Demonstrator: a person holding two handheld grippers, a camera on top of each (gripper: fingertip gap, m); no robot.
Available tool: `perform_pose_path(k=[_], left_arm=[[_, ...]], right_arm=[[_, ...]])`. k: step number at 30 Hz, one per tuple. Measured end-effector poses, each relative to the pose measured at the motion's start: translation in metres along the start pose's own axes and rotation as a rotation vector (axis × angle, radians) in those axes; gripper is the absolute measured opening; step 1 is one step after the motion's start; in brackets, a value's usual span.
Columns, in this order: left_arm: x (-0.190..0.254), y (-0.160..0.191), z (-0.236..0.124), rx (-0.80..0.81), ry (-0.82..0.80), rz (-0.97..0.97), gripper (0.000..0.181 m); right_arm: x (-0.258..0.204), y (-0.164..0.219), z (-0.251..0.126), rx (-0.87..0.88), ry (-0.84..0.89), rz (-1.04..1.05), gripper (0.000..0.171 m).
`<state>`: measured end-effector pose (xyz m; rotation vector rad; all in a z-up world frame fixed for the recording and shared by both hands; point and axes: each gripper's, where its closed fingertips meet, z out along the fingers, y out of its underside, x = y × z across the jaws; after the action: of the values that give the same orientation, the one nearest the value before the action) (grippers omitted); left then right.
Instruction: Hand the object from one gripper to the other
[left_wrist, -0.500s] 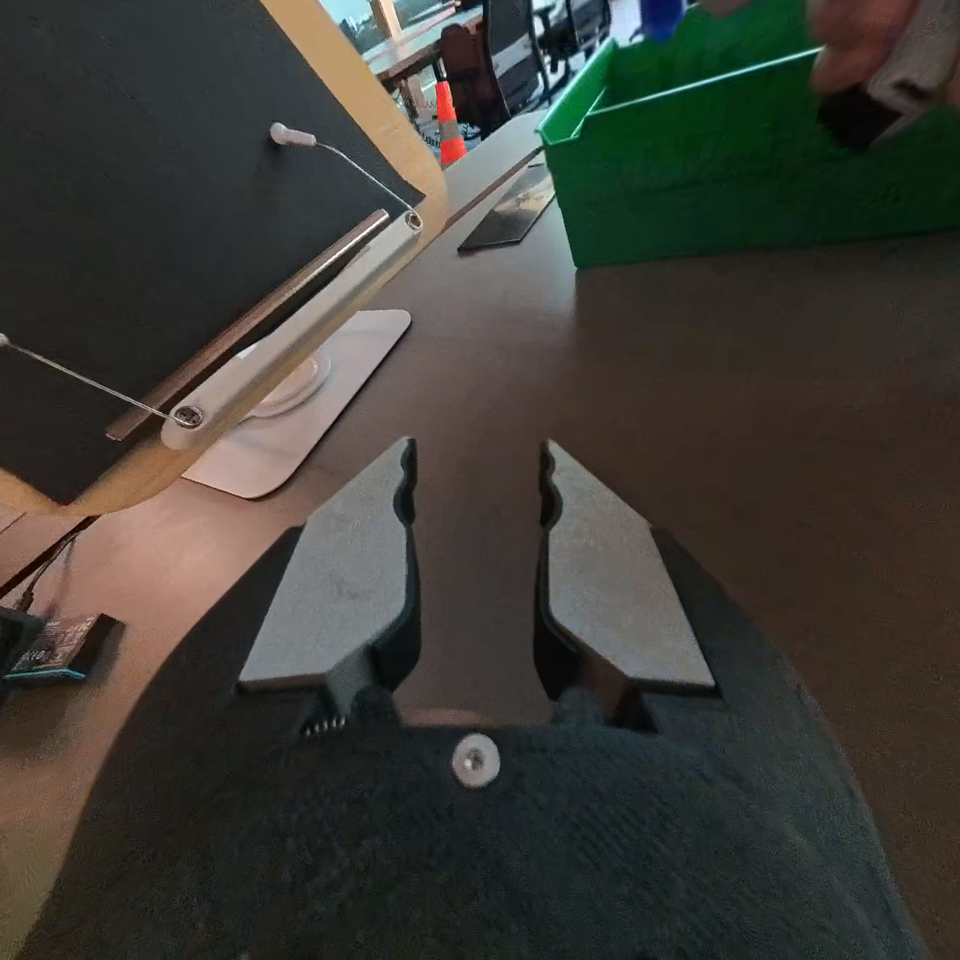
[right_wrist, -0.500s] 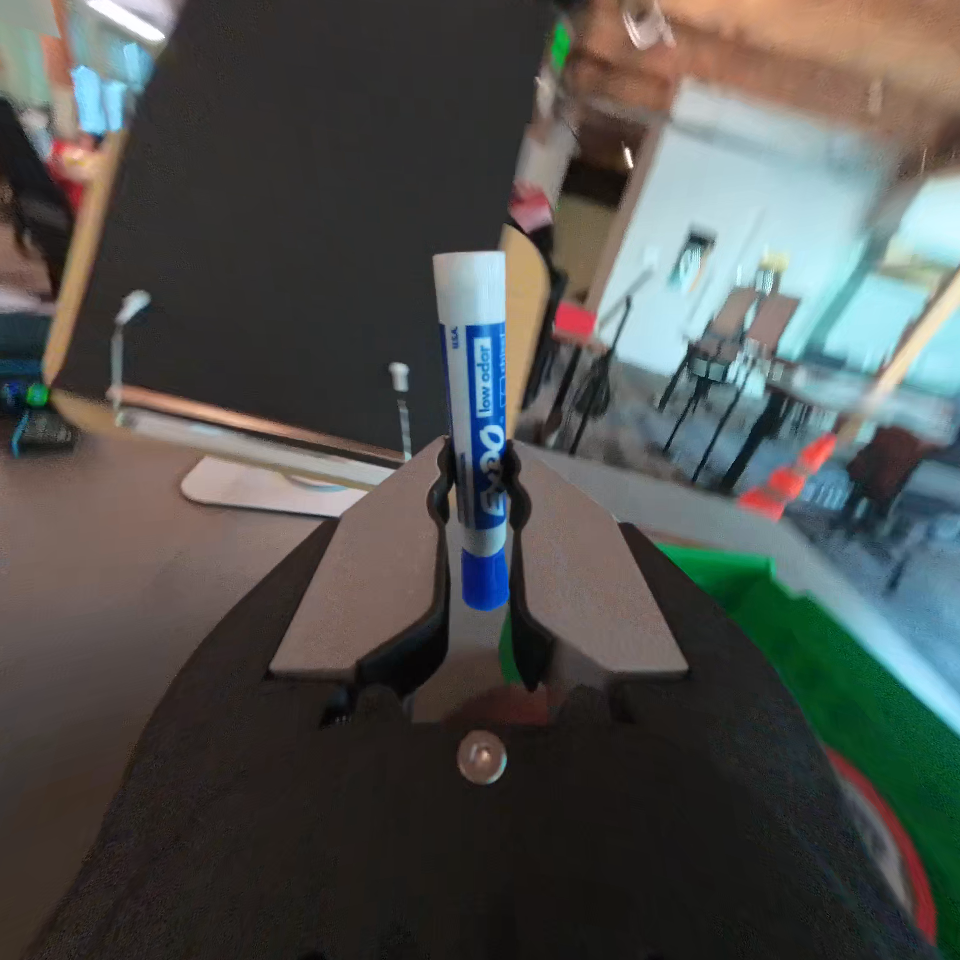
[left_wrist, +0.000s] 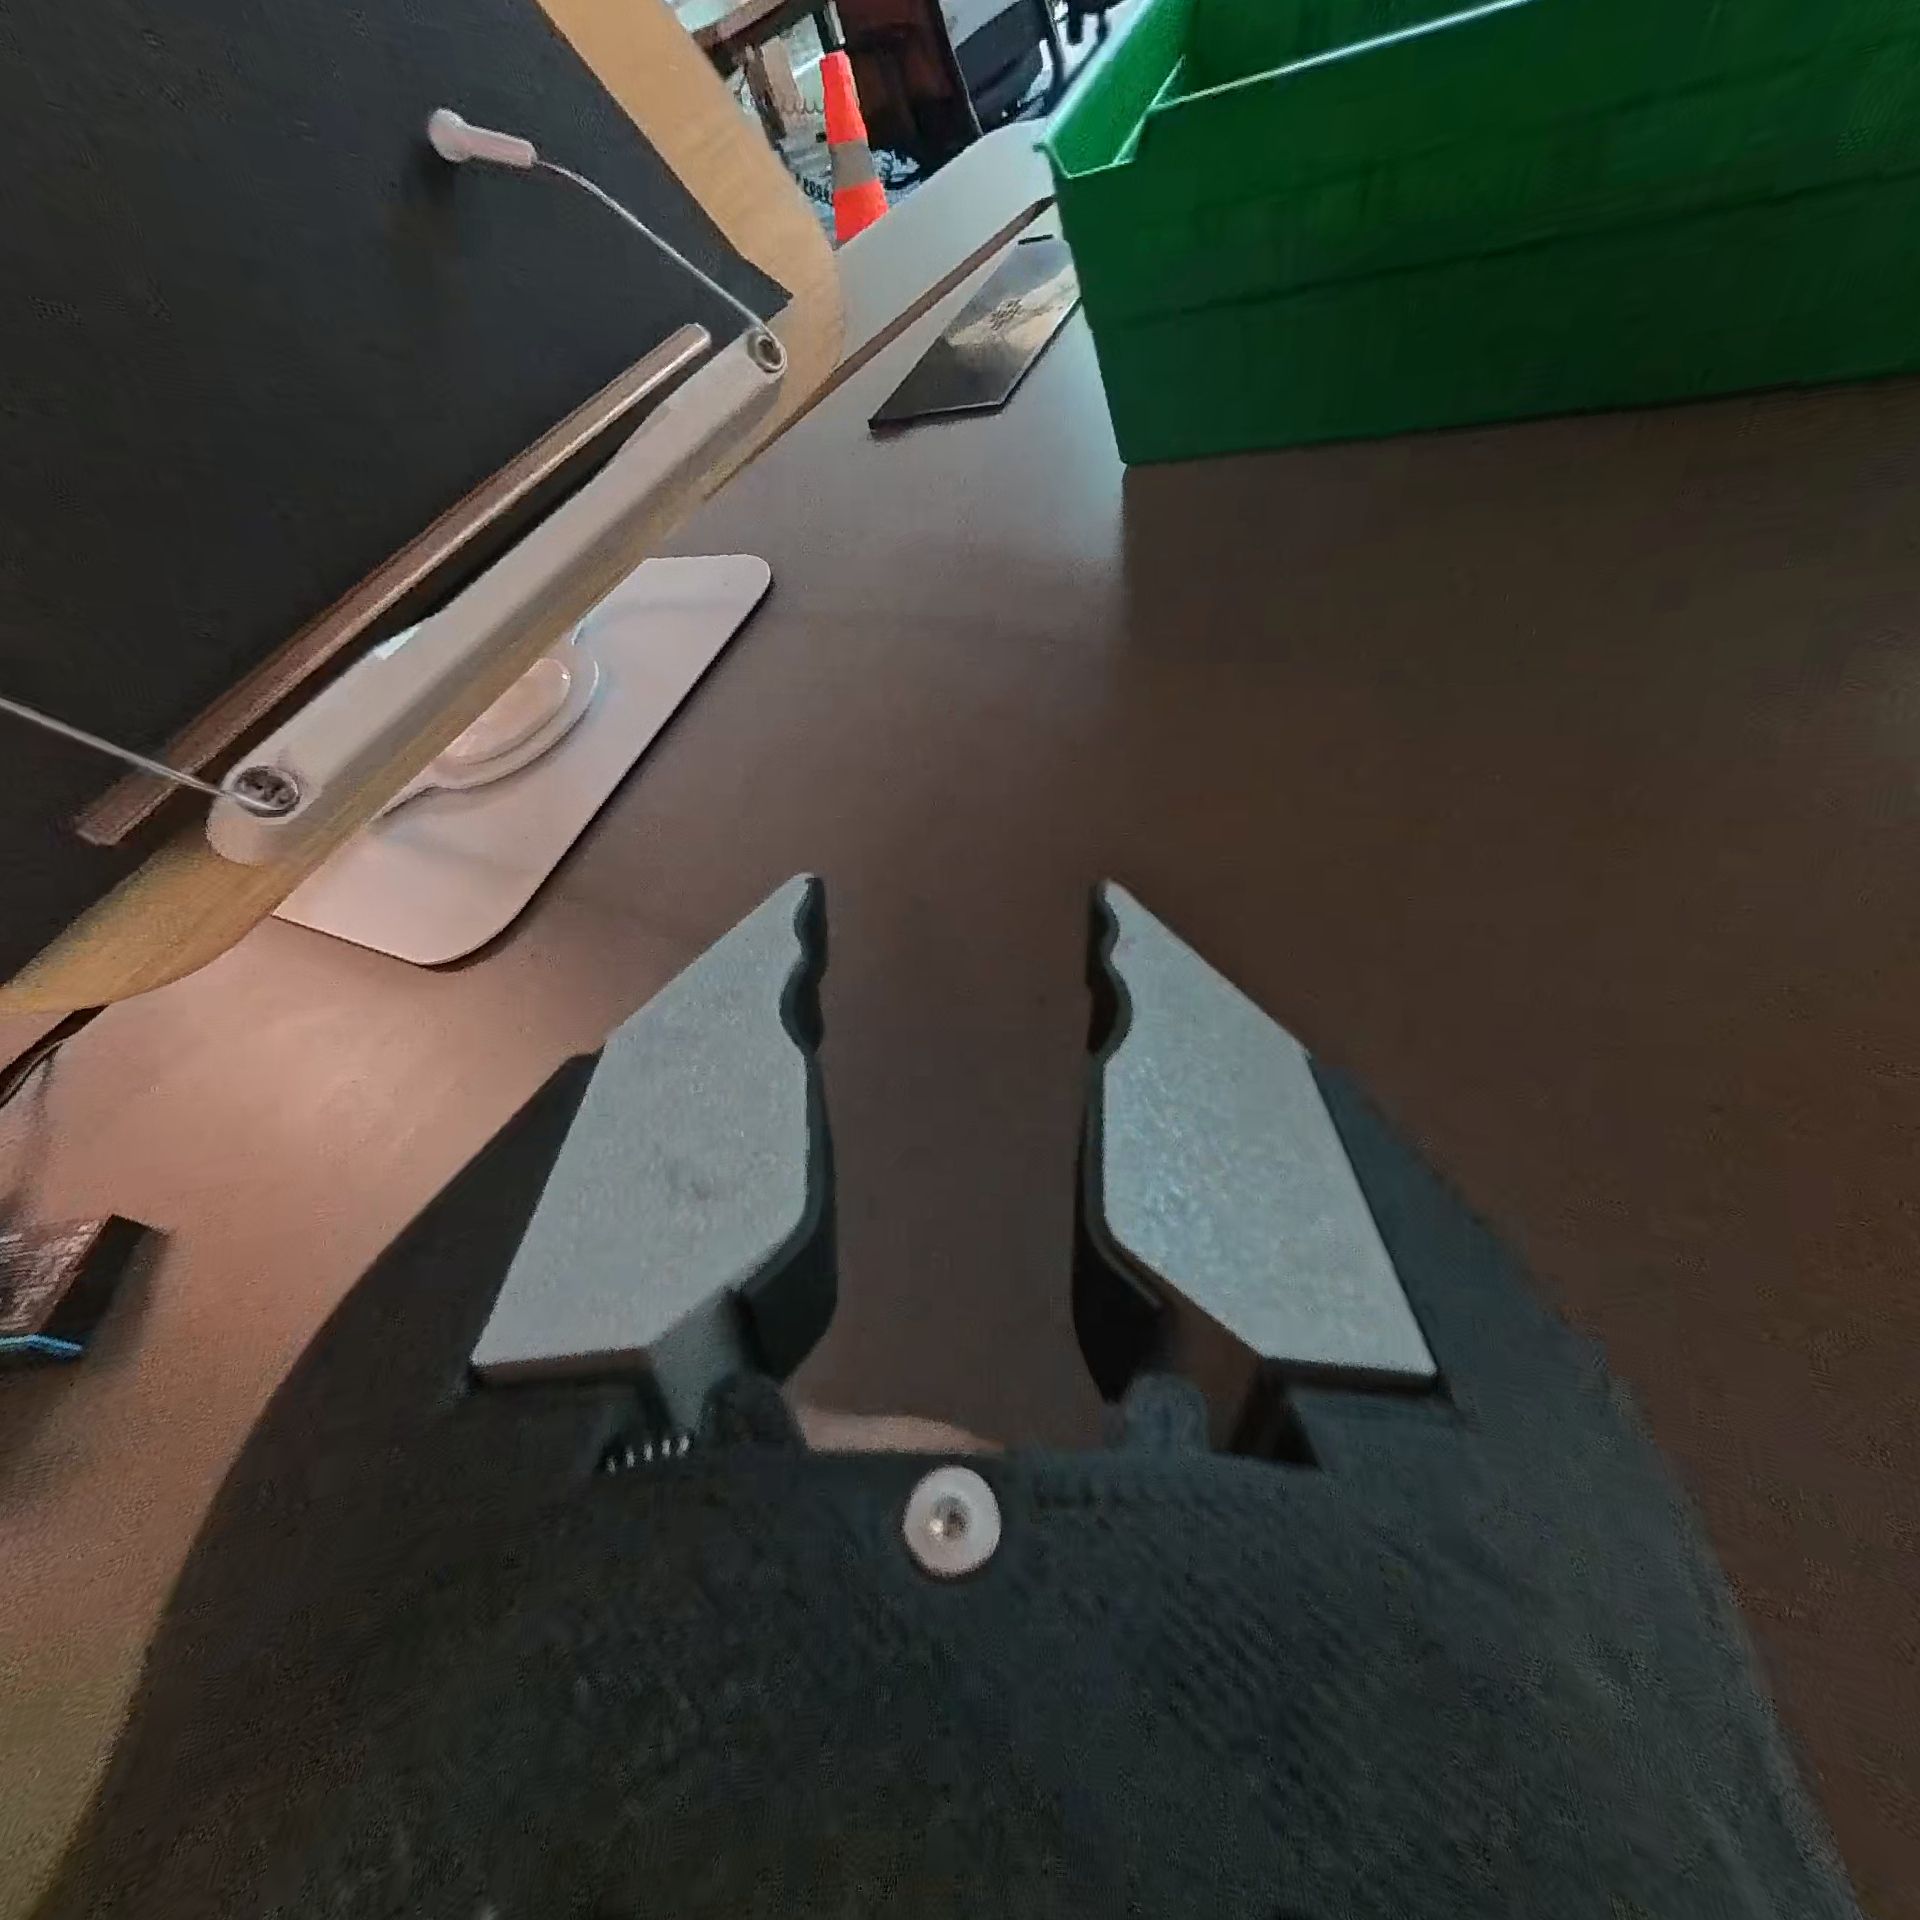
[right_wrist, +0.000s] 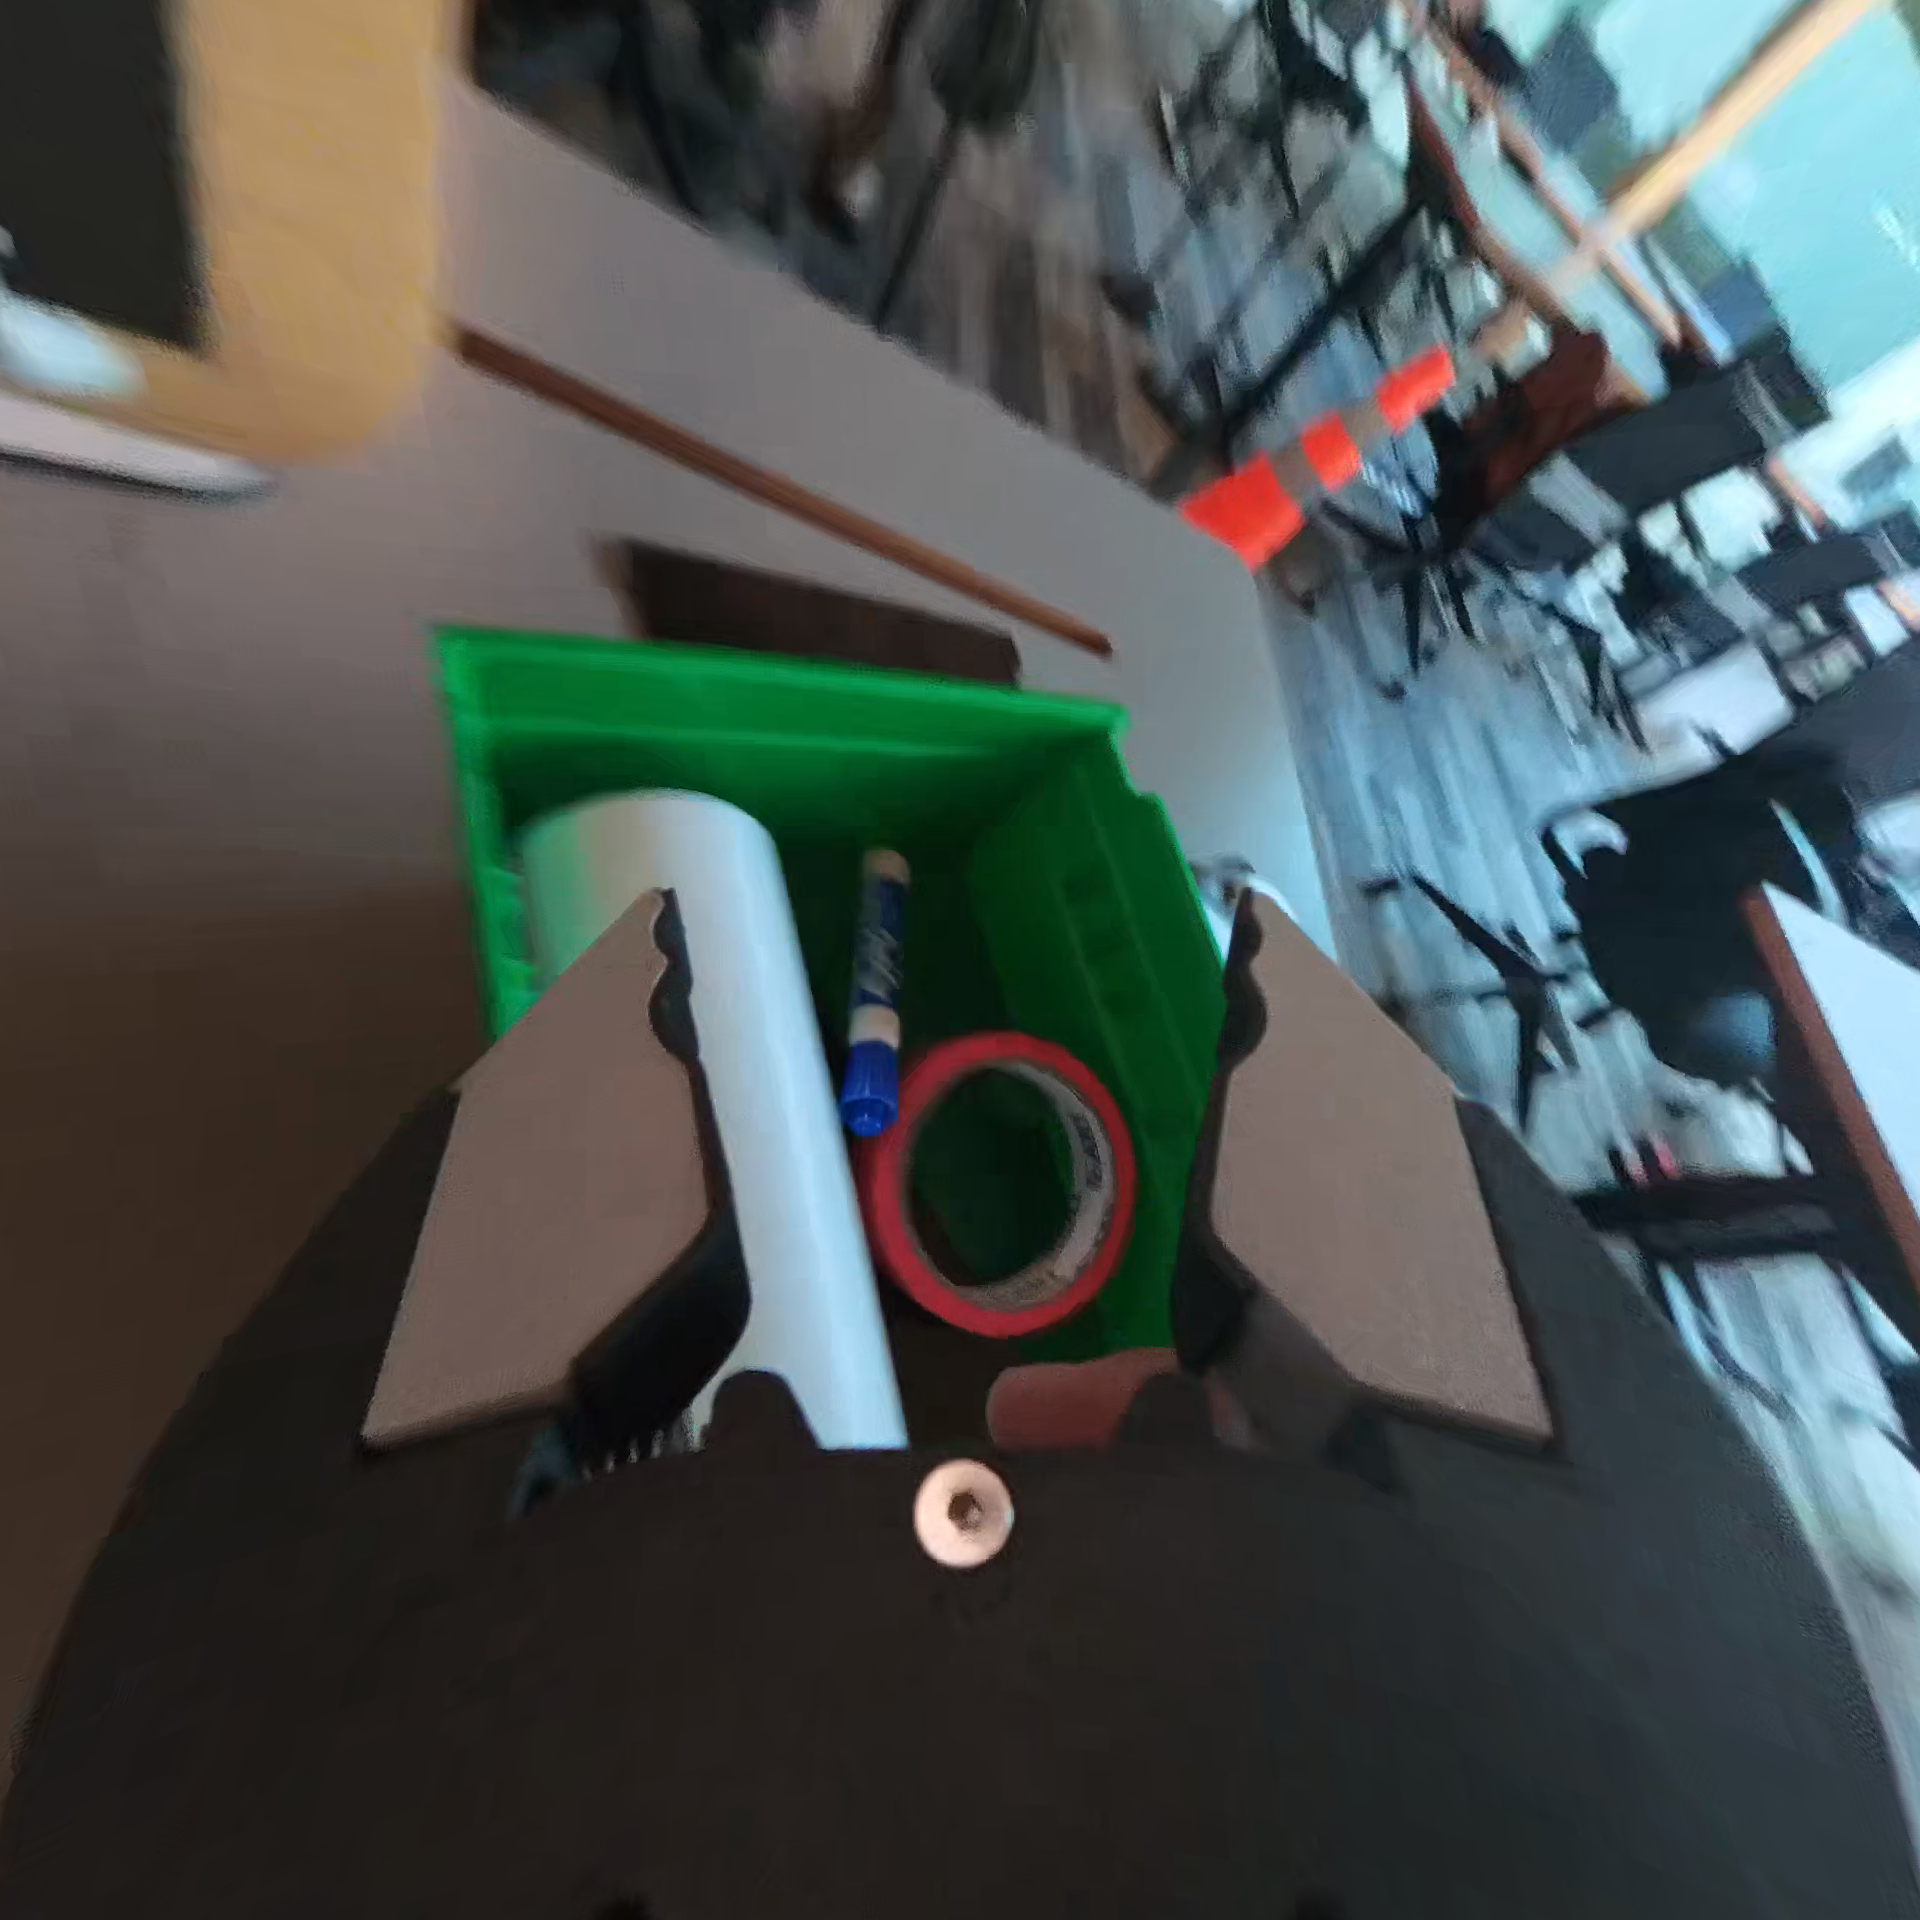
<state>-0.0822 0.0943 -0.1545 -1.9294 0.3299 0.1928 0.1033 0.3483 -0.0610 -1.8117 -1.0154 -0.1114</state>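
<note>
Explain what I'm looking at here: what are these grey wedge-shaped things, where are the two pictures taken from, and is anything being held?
These are hand-held grabbing tools, one in each of a person's hands, with no robot arm. Each carries a camera looking out along its jaws.

The left tool's picture shows the left gripper open and empty above a brown table, with a dark board on a white stand and a green bin.

The right tool's picture looks down into that green bin. The right gripper is open wide, holding nothing. In the bin lie a blue marker, a white tube and a red tape roll.
</note>
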Motion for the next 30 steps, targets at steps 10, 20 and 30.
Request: perform_pose_path(k=[10,20,30], left_arm=[[0.008,-0.004,-0.008,0.013,0.091,-0.186,0.038],[-0.048,-0.054,-0.151,0.138,0.113,-0.377,0.036],[-0.214,0.100,-0.250,-0.335,-0.217,-0.394,0.038]], right_arm=[[-0.266,-0.022,-0.051,0.200,-0.734,-0.173,0.120],[-0.289,0.004,-0.019,0.164,-0.637,-0.232,0.115],[-0.288,0.006,-0.020,0.168,-0.645,-0.227,0.112]])
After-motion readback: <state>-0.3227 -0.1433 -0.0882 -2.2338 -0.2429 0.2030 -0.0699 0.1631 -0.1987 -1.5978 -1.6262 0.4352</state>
